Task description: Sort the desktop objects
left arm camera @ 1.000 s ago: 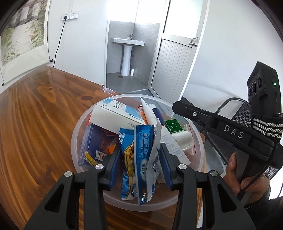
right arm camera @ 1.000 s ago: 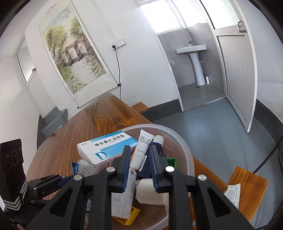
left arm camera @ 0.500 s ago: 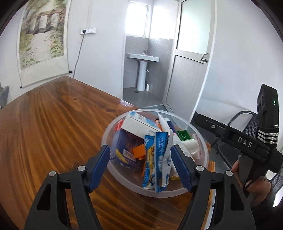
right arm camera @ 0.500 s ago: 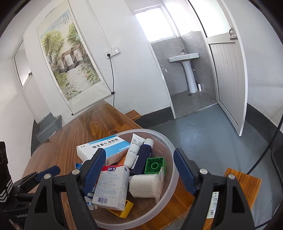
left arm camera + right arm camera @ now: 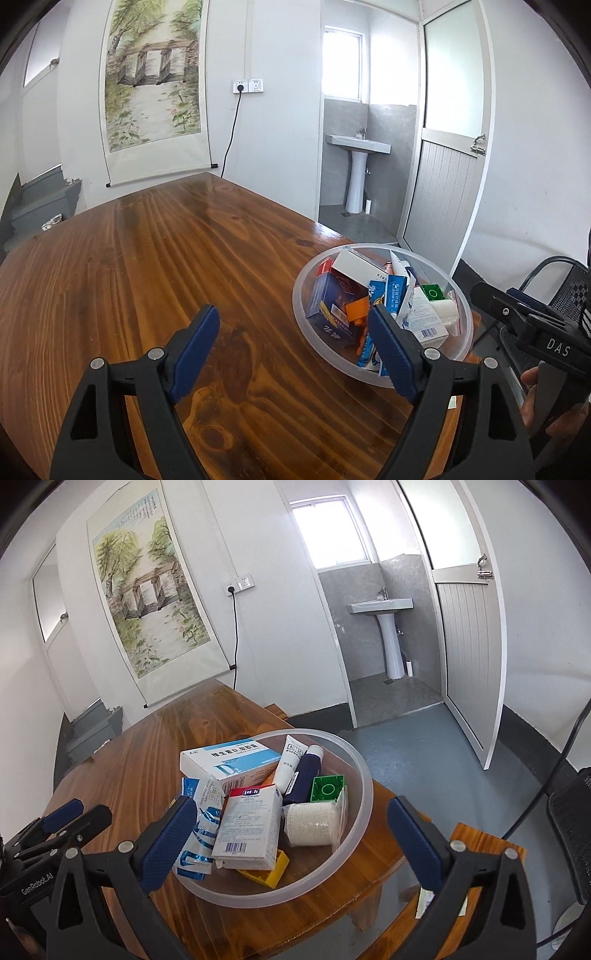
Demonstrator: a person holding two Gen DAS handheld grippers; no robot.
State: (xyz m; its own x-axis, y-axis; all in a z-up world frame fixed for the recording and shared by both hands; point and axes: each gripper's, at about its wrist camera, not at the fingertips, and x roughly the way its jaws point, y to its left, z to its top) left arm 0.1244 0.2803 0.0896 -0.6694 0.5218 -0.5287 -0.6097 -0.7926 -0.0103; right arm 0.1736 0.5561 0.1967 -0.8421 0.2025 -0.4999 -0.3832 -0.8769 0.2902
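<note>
To your left, the glossy brown wooden table (image 5: 155,258) carries nothing loose that either camera shows; everything sits in the clear round plastic bowl (image 5: 364,775) near its right-hand corner. So the sorting looks essentially finished, or very close to it, as far as you can judge from here.

Left to right in the bowl from your right wrist view: a blue-and-white crinkled sachet (image 5: 199,827) leaning at the rim, a long white-and-blue medicine box (image 5: 229,762) at the back, a smaller white carton with a red band (image 5: 249,825) in front, a white tube (image 5: 290,762) beside a dark blue tube (image 5: 304,773), a green toy brick (image 5: 327,788), and a white gauze roll (image 5: 312,823). A yellow block (image 5: 269,873) peeks out underneath.

Your left gripper (image 5: 291,354) is spread wide and holds nothing; it hangs above bare table with its right pad in front of the bowl's near rim, contact unclear. Your right gripper (image 5: 290,843) is also wide apart and empty, framing the bowl from above without gripping anything.
</note>
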